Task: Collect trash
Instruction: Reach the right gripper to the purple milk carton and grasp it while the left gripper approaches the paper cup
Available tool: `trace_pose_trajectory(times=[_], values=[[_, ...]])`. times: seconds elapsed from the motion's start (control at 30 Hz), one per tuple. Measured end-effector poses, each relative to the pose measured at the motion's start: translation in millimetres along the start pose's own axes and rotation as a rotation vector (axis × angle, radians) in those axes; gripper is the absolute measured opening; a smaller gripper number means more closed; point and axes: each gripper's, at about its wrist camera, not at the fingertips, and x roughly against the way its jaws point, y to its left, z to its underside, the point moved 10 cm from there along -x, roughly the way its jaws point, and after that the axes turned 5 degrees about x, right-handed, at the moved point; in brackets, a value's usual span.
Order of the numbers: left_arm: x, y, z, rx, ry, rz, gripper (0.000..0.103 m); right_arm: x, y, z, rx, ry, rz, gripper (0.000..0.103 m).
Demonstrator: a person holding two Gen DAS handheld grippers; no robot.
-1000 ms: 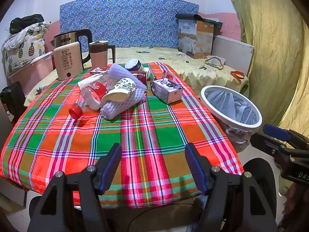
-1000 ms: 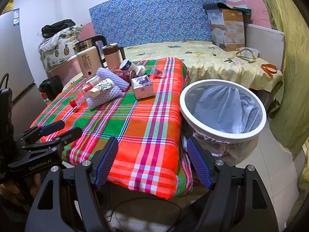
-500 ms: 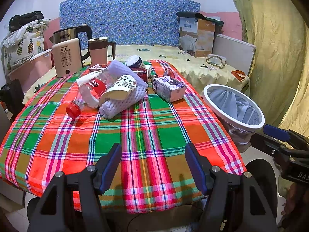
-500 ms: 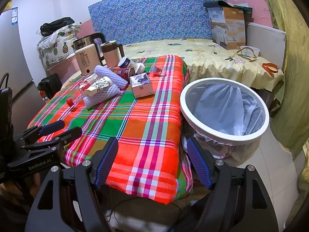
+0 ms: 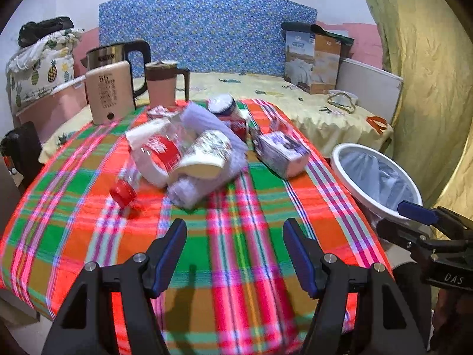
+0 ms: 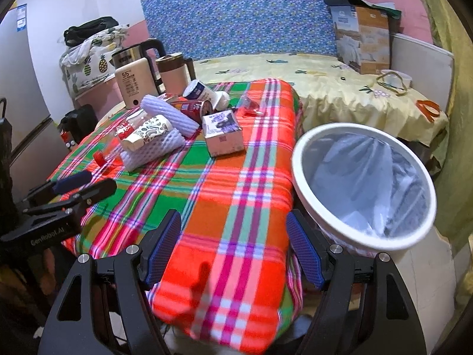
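Trash lies in a heap on the plaid-covered table (image 5: 236,245): a clear bottle with a red cap (image 5: 142,165), a patterned paper cup (image 5: 204,153), white foam netting (image 5: 189,192), a small carton (image 5: 280,151) and a can (image 5: 239,125). My left gripper (image 5: 235,236) hovers open over the near table edge, short of the heap. A white bin with a plastic liner (image 6: 363,183) stands beside the table's right side. My right gripper (image 6: 233,236) is open over the table corner next to the bin, holding nothing.
A kettle (image 5: 118,59), a beige thermos jug (image 5: 108,91) and a pink mug (image 5: 161,82) stand at the table's far left. A bed with a yellow sheet (image 6: 340,88) lies behind, carrying a cardboard box (image 6: 363,38). A yellow curtain (image 5: 428,74) hangs on the right.
Both grippers have moved forward and up toward the table; the heap and the bin look closer. Both stay open and empty.
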Motion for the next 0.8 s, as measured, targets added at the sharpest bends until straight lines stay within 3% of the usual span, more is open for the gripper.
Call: trace_pose_trajectory(times=[0.3,0.8], values=[[-30,14,-38,-0.049,-0.034,-0.023,0.070,-35,6,-35,0.041,-0.010,-0.038,0.075],[-71,13,-41,-0.138,0.011,-0.017,0.069,-85,7,-52,0.090,0.065,-0.047,0.074]])
